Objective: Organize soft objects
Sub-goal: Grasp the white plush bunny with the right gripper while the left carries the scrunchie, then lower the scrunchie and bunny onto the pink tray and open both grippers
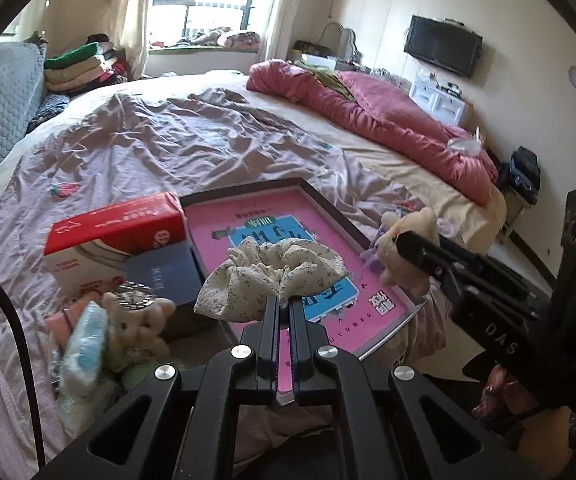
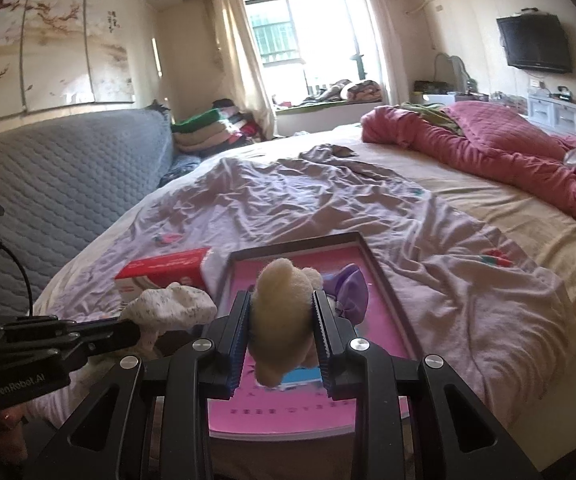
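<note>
My left gripper (image 1: 284, 304) is shut on a floral cream scrunchie (image 1: 272, 276), held above a pink tray-like box lid (image 1: 328, 236) on the bed. The same scrunchie (image 2: 168, 310) shows at the left of the right wrist view. My right gripper (image 2: 282, 328) is shut on a cream plush toy with a purple bow (image 2: 280, 316), hanging over the pink lid (image 2: 284, 416). In the left wrist view that plush (image 1: 404, 240) appears at the lid's right edge. Another cream plush bear (image 1: 138, 320) lies at the left among small items.
A red and white box (image 1: 116, 240) stands left of the lid. A crumpled lilac sheet (image 1: 160, 148) covers the bed and a red quilt (image 1: 388, 120) lies along its far side. Folded clothes (image 1: 84, 66) are stacked by the grey quilted headboard (image 2: 68, 192).
</note>
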Available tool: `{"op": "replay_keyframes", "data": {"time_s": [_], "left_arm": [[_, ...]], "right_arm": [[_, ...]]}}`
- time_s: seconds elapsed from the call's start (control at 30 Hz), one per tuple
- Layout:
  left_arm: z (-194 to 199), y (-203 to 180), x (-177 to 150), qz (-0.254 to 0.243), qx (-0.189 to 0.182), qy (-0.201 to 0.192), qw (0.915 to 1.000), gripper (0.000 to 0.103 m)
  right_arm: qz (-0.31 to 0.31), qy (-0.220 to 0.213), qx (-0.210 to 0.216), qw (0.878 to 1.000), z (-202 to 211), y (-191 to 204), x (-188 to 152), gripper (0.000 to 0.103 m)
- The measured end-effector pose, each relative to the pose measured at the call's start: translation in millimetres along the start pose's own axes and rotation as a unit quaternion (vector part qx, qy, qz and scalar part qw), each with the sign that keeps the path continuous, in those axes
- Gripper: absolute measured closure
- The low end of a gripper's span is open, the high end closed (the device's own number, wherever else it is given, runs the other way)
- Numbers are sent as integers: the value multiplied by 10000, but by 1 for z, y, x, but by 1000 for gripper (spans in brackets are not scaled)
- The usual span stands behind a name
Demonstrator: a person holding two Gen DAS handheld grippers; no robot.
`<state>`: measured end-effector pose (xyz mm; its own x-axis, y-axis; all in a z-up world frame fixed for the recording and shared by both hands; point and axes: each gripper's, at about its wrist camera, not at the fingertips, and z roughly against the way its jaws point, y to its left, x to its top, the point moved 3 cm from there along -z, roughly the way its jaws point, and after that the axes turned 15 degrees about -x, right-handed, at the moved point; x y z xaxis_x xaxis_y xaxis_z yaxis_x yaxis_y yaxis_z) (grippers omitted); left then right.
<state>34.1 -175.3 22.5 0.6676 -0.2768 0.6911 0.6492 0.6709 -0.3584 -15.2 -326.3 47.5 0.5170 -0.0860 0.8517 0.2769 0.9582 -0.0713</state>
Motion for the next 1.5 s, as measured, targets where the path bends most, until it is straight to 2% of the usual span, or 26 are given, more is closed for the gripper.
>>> {"op": "replay_keyframes", "data": {"time_s": [0.43,0.9,1.2,1.5], "left_arm": [[-59,-9,-15,-120,-94,621,9980,99],[-86,-6,-33,-66,-117,1022,9947,99],[-88,-5,-40,-92,-81,1139,9934,99],[-93,1,-45,45,-65,1271,9919,98]], "right_arm": [[158,456,-284,9984,-30,-22,-17,72],[577,995,-402,9925,-64,-26,-41,72],[748,1208,-63,9898,-75,-16,-51,71],[516,1401,183,9886,-88,-11,-55,69]]}}
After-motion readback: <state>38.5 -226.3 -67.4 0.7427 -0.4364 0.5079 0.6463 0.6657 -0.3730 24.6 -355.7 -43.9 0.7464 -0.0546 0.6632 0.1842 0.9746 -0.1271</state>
